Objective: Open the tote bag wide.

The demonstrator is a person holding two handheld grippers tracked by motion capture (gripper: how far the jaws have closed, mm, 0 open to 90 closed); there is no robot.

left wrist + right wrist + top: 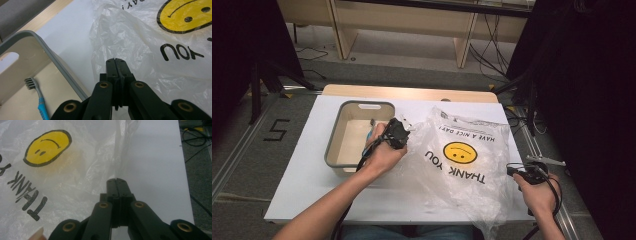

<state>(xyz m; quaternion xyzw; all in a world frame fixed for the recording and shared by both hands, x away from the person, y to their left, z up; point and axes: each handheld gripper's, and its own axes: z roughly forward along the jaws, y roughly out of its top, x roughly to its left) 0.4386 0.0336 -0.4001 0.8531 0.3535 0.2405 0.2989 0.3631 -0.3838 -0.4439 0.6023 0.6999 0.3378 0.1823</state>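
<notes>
Up near the far left of the white tabletop (302, 180) sits a grey-rimmed beige bin (334, 145), long axis running away from the person, with a handle slot in its far wall. Inside lies a blue-handled toothbrush (37, 96), its bristle head toward that slotted wall. Just beside the bin on the right spreads a crumpled clear plastic bag (462, 165) printed with a yellow smiley face and "THANK YOU", the lettering upside down from the person's side. The left gripper (117, 61) has its jaws closed at the bag's edge nearest the bin. The right gripper (117, 181) has its jaws pressed together at the bag's opposite edge.
</notes>
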